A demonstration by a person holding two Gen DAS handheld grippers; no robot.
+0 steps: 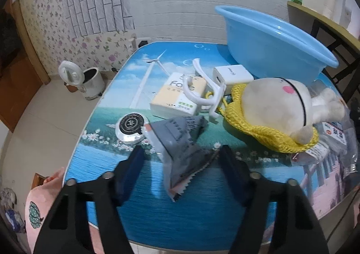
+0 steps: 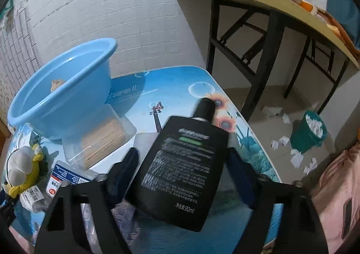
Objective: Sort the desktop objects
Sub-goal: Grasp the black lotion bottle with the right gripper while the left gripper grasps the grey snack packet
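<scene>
Sachet (image 1: 184,152), grey and crinkled, is lying between the left gripper's (image 1: 180,159) parted jaws, untouched. Black bottle (image 2: 184,164) is sitting inside the right gripper (image 2: 182,164); contact unclear. Beyond both, the blue basin (image 2: 63,96) is holding one small tan thing.

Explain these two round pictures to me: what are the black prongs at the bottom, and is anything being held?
A person holds a two-finger tool in each hand; each picture comes from a fisheye camera on one, looking along its black fingers. The left tool straddles a grey sachet on the printed table, the right tool a black bottle. Neither looks clamped: gaps show beside both. Behind lie a blue basin, a plush toy and a tissue pack.
</scene>
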